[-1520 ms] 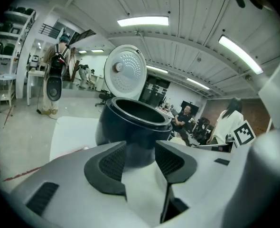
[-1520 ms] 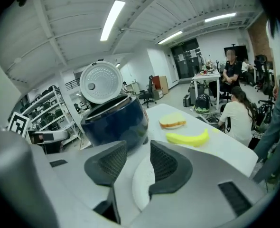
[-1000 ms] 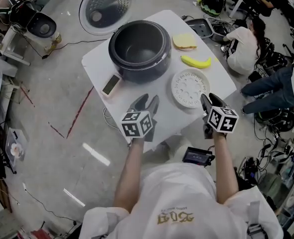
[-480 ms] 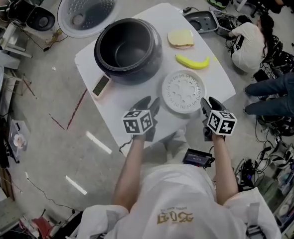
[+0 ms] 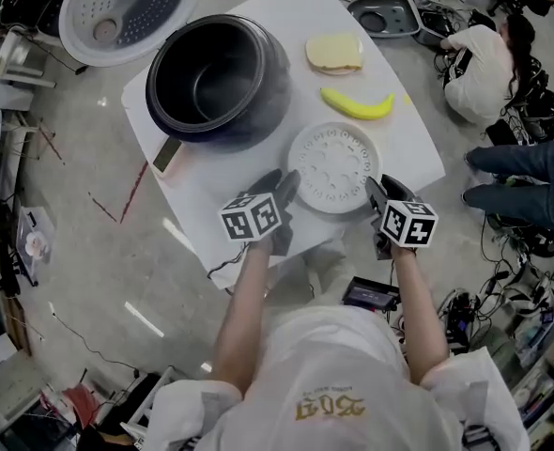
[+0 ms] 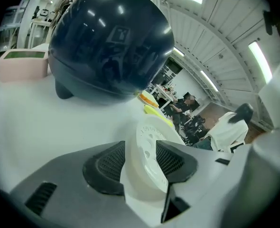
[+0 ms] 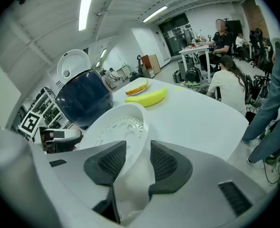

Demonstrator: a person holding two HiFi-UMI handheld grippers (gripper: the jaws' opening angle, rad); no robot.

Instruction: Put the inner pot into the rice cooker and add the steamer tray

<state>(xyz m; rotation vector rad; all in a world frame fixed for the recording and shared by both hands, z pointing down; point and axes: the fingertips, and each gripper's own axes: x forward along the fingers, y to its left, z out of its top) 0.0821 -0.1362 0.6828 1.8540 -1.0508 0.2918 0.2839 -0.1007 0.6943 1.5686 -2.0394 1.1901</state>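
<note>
The white perforated steamer tray [image 5: 333, 165] lies flat on the white table [image 5: 211, 191], in front of the dark rice cooker [image 5: 216, 75]. The cooker's lid [image 5: 122, 7] is swung back and its well looks dark inside. My left gripper [image 5: 283, 186] is at the tray's near left rim. In the left gripper view that gripper [image 6: 140, 164] has the rim of the tray [image 6: 152, 139] between jaws that have just been opening. My right gripper [image 5: 377, 194] is at the near right rim. In the right gripper view that gripper [image 7: 133, 163] stands open astride the tray [image 7: 118, 127].
A banana [image 5: 357, 106] and a slice of bread [image 5: 333, 53] lie behind the tray. The cooker's pink control panel [image 5: 167, 153] juts toward the table's left edge. The table's near edge is right under my grippers. People [image 5: 479, 59] sit among cables on the floor at the right.
Both grippers came down and forward from above the table's near edge to the tray's near rim, one on each side. The tray and cooker have stayed where they were on the table.
</note>
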